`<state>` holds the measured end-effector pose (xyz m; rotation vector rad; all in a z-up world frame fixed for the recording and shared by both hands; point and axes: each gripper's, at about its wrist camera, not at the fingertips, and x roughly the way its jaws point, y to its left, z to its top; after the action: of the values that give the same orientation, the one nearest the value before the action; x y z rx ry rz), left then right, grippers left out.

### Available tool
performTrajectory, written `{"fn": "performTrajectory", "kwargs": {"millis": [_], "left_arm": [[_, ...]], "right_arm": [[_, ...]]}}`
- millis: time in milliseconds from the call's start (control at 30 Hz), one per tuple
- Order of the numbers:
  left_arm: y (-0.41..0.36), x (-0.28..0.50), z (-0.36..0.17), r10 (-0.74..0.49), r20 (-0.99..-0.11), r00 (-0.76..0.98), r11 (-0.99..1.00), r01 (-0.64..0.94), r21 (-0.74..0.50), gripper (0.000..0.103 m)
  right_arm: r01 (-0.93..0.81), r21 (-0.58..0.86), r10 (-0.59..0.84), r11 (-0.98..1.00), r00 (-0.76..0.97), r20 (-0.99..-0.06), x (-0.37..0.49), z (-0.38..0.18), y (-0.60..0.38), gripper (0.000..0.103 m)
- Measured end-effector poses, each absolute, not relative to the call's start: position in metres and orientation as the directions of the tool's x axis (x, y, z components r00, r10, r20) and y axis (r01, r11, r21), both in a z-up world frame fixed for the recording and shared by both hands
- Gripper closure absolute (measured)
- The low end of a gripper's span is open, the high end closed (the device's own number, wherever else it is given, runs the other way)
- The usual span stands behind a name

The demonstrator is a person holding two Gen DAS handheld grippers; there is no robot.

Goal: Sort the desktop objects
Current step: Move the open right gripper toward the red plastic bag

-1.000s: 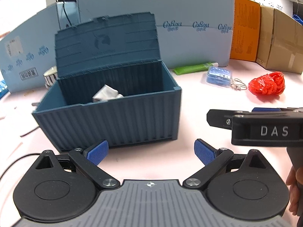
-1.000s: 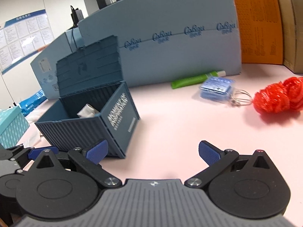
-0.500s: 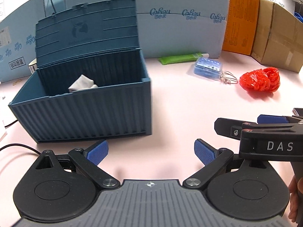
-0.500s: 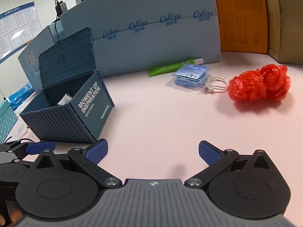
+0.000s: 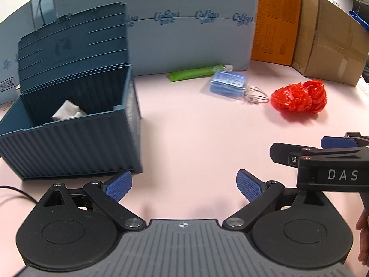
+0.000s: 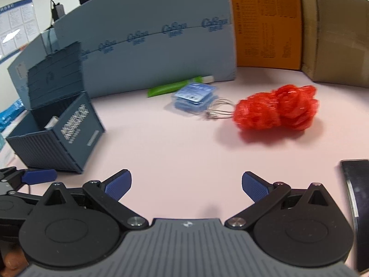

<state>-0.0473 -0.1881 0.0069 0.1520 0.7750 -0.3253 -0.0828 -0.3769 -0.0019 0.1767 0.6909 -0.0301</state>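
Sorting the desk, both grippers empty.
Left view: the left gripper (image 5: 183,185) had fingers apart beside the blue box (image 5: 69,138). Right view: the right gripper (image 6: 186,184) gaped toward the red mesh ball (image 6: 276,108); its squishy net could slip out.

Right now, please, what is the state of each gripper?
Left gripper: open, holding nothing.
Right gripper: open, holding nothing.

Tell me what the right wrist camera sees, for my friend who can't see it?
The open, empty right gripper hovers over a pink table, facing a red mesh bundle. Behind sit a blue packet and green tube; an open blue container box stands left.
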Motion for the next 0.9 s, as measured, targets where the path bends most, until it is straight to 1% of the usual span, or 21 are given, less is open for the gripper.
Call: {"fn": "performTrajectory", "kwargs": {"millis": [200,300,567,900], "left_arm": [[-0.205,-0.044,0.008,-0.247,-0.715,0.654,0.939,0.344,-0.01,0.006],[-0.213,-0.039,0.008,-0.261,-0.728,0.634,0.936,0.35,-0.03,0.006],[-0.238,-0.03,0.013,-0.278,-0.738,0.615,0.927,0.373,-0.038,0.006],[-0.261,-0.02,0.022,-0.296,-0.737,0.608,0.919,0.391,-0.047,0.006]], "right_arm": [[0.139,0.108,-0.033,0.984,0.748,-0.663,-0.081,-0.002,-0.401,0.0],[0.158,0.108,-0.045,0.981,0.738,-0.673,-0.081,-0.003,-0.412,0.0],[0.187,0.103,-0.065,0.977,0.719,-0.692,-0.075,-0.001,-0.437,0.0],[0.22,0.094,-0.096,0.971,0.718,-0.689,-0.066,0.009,-0.463,0.0]]}}
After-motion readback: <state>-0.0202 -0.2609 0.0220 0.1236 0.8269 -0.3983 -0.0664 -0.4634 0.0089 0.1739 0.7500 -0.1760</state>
